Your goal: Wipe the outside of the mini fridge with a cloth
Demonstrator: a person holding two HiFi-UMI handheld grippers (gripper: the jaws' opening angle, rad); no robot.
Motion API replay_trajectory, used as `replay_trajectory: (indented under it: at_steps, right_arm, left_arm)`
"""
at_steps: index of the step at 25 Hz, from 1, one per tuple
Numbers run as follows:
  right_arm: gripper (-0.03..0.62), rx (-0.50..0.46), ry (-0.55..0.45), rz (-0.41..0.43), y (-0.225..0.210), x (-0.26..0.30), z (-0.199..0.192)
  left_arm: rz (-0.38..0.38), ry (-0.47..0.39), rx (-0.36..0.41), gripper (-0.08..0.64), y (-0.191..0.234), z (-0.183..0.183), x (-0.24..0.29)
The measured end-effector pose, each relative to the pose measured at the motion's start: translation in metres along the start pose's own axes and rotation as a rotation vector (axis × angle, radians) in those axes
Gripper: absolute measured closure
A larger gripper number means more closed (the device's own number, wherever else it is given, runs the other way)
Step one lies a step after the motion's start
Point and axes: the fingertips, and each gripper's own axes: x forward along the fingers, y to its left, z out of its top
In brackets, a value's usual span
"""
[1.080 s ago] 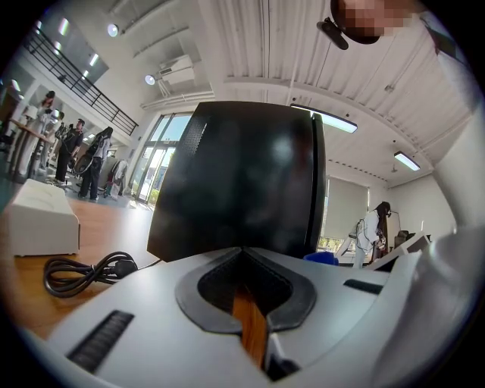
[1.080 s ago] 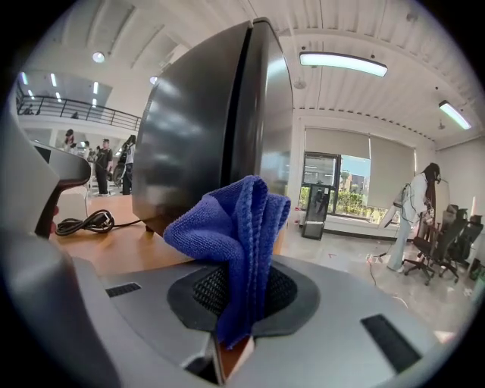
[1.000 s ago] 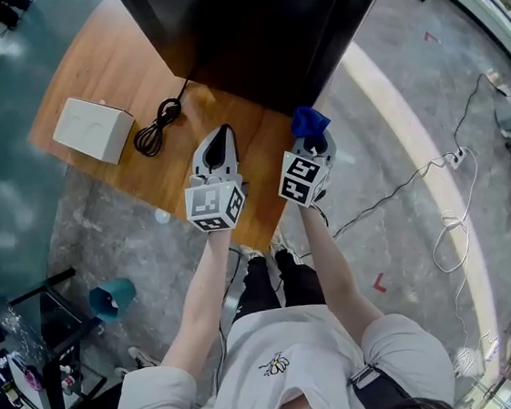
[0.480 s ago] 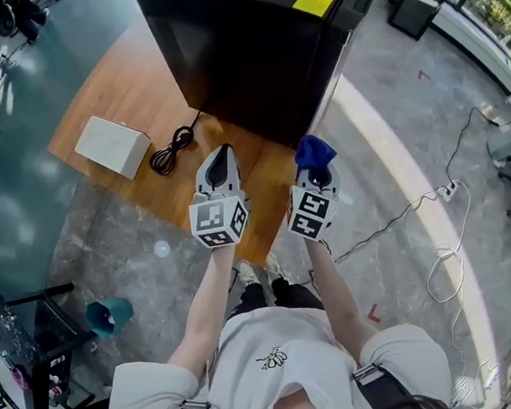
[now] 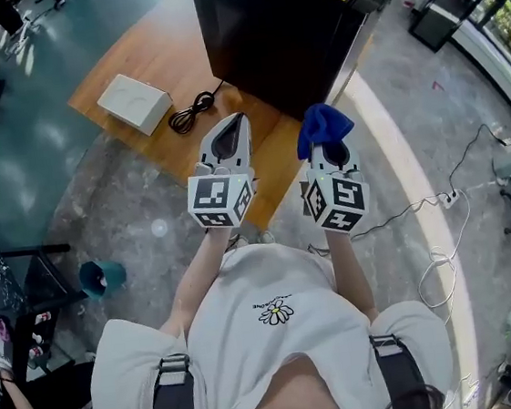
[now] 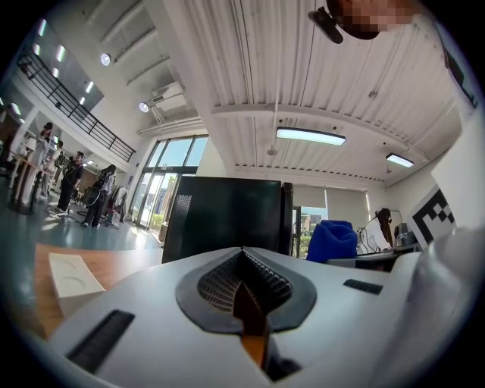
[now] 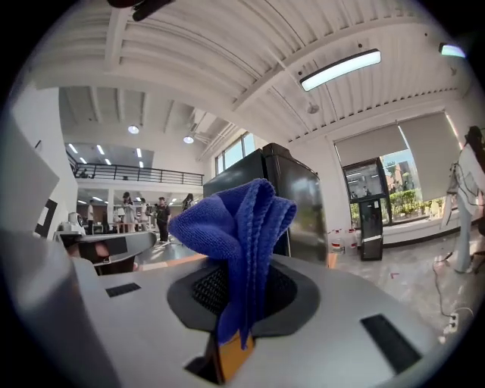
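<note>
Blue cloth [image 7: 235, 220] stands bunched above the right gripper [image 5: 326, 154]. The jaws are closed on only its lower fold, so most of the fabric flops free above the pinch. The black mini fridge [image 5: 282, 31] sits at about 12 o'clock from that gripper, near but not touching, so wiping has not begun. The left gripper [image 5: 235, 123] is just beside the right one, at its 9 o'clock, with its jaws shut on nothing.

The likeliest trouble is the thin grip. Dragging the loose bunch along the fridge wall could tug the fold out of the jaws and drop the cloth. The bunch could also fold aside under pressure, letting the hard jaw tips rub the glossy black panel and scuff it.

The fridge rests on a wooden platform [image 5: 152, 59]. A firm sideways push might shift it there, and the empty left gripper looks free to steady it. A coiled black cord [image 5: 192, 114] lies at 10 o'clock from the left gripper, with a white box [image 5: 134, 101] beyond it. A low sweep round that side could snag the cord.
</note>
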Motion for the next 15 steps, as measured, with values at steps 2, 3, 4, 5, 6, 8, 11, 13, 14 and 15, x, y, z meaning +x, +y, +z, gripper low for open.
replay_trajectory:
  at_steps: [2,3,4,5,6,8,11,13,14,15]
  right_arm:
    - [0.52,-0.006,0.004,0.011,0.004,-0.005,-0.004]
    - [0.52,-0.009,0.011,0.013,0.005,-0.007,-0.007]
    - [0.52,-0.01,0.018,0.016,0.007,-0.008,-0.01]
    - [0.52,-0.01,0.023,0.021,0.008,-0.008,-0.011]
    - [0.522,-0.015,0.026,0.025,0.01,-0.008,-0.011]
    - [0.52,-0.042,0.025,0.029,0.014,-0.007,-0.008]
    - [0.521,-0.079,0.016,0.033,0.022,-0.001,-0.003]
    - [0.52,-0.088,0.007,0.046,0.029,0.001,-0.001]
    - [0.521,-0.091,0.002,0.053,0.031,0.001,0.001]
    - [0.522,-0.093,-0.001,0.059,0.034,0.001,0.002]
  left_arm:
    - [0.013,-0.012,0.008,0.555,0.002,0.002,-0.009]
    - [0.019,-0.013,0.012,0.555,0.003,0.002,-0.011]
    - [0.024,-0.012,0.016,0.555,0.004,0.001,-0.013]
    - [0.028,-0.012,0.018,0.555,0.005,0.001,-0.014]
    - [0.032,-0.013,0.02,0.555,0.006,0.002,-0.015]
    - [0.039,-0.01,0.029,0.555,0.009,0.001,-0.016]
    - [0.046,0.0,0.04,0.555,0.014,-0.001,-0.016]
    - [0.046,-0.004,0.036,0.555,0.016,-0.001,-0.016]
    - [0.045,-0.008,0.034,0.555,0.016,0.0,-0.016]
    - [0.043,-0.011,0.033,0.555,0.015,0.001,-0.016]
